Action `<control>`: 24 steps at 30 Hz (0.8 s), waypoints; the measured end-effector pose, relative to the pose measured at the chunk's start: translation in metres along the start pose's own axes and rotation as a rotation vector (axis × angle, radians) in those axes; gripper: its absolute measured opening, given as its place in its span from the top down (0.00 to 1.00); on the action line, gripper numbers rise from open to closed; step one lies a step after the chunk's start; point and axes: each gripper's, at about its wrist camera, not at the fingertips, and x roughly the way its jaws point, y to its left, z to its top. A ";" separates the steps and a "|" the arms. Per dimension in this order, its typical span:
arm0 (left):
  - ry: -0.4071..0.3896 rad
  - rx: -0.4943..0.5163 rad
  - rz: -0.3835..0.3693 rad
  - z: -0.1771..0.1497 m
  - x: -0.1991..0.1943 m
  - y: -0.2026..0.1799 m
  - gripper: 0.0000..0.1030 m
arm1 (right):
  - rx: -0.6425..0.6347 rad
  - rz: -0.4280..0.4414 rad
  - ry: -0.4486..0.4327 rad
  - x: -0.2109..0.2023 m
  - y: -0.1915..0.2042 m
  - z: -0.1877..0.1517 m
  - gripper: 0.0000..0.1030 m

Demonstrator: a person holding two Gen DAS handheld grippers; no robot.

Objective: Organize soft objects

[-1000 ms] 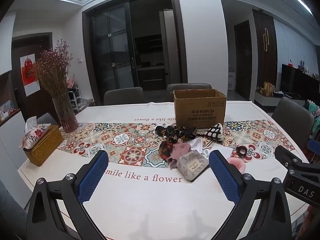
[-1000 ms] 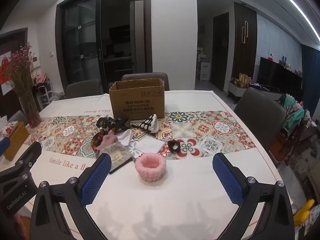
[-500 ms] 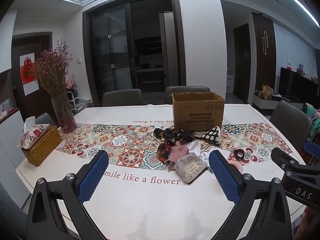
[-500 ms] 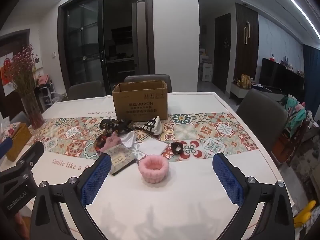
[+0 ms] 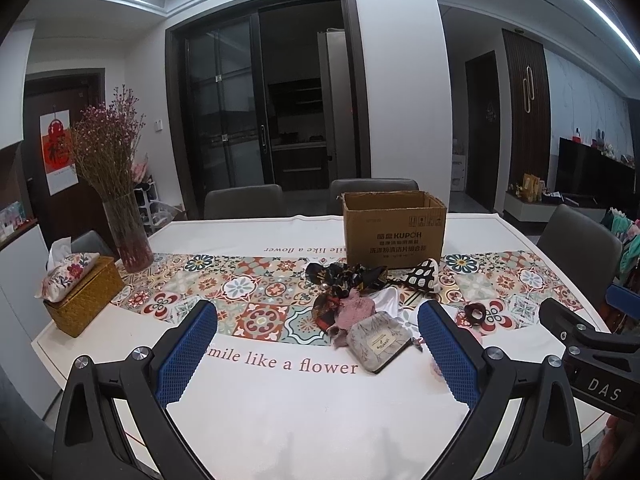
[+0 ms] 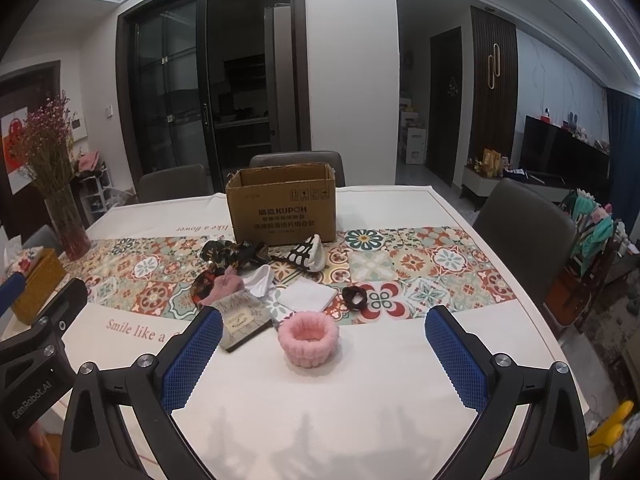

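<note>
Soft items lie in a pile on the table in front of an open cardboard box [image 6: 282, 204], which also shows in the left wrist view [image 5: 394, 228]. Nearest is a pink fluffy headband [image 6: 308, 340]. Around it lie a grey pouch [image 6: 242, 320], a white folded cloth [image 6: 307, 297], a dark scrunchie [image 6: 354, 297], a pink cloth [image 6: 224, 286], dark patterned fabric [image 6: 236, 252] and a black-and-white patterned piece [image 6: 308, 254]. The grey pouch [image 5: 378, 344] shows in the left wrist view too. My left gripper [image 5: 318, 354] and right gripper [image 6: 324, 358] are open and empty, held above the table's near edge.
A glass vase with dried flowers [image 5: 126, 236] and a tissue box in a woven holder [image 5: 80, 290] stand at the table's left. Grey chairs [image 6: 524, 240] surround the table. A tiled runner [image 5: 248, 292] crosses the white tablecloth.
Both grippers have drawn back slightly and tilted up; the table and pile sit a little lower and farther in view. Nothing on the table moved.
</note>
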 end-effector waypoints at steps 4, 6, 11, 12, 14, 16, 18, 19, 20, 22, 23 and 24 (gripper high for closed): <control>-0.003 0.002 0.002 0.001 -0.001 -0.001 0.01 | 0.002 0.001 -0.003 -0.001 -0.001 0.000 0.01; -0.002 0.002 0.000 0.002 -0.001 -0.001 0.01 | 0.004 0.002 -0.004 -0.001 -0.001 0.000 0.01; -0.003 0.000 -0.001 0.002 -0.002 -0.001 0.01 | 0.001 0.005 -0.006 -0.001 -0.001 0.002 0.01; -0.003 0.000 0.000 0.002 -0.002 -0.001 0.01 | 0.002 0.006 -0.007 -0.001 -0.002 0.001 0.01; -0.003 0.000 -0.001 0.002 -0.002 -0.001 0.01 | 0.002 0.007 -0.007 -0.001 -0.002 0.002 0.01; -0.003 0.001 -0.001 0.002 -0.002 -0.001 0.01 | 0.001 0.007 -0.009 -0.001 -0.002 0.002 0.01; -0.004 0.001 0.000 0.003 -0.002 -0.001 0.01 | 0.001 0.008 -0.011 -0.001 -0.003 0.002 0.01; -0.006 0.001 0.000 0.003 -0.003 -0.002 0.01 | 0.001 0.010 -0.012 -0.001 -0.003 0.003 0.01; -0.007 0.002 0.001 0.003 -0.003 -0.002 0.01 | 0.001 0.011 -0.012 -0.001 -0.003 0.003 0.01; -0.008 0.002 0.003 0.003 -0.003 -0.002 0.01 | 0.001 0.010 -0.014 -0.001 -0.003 0.003 0.01; -0.008 0.001 0.002 0.004 -0.003 -0.002 0.01 | 0.001 0.010 -0.013 -0.001 -0.003 0.003 0.01; -0.006 0.002 0.000 0.004 -0.003 -0.003 0.01 | 0.002 0.010 -0.013 -0.001 -0.003 0.003 0.01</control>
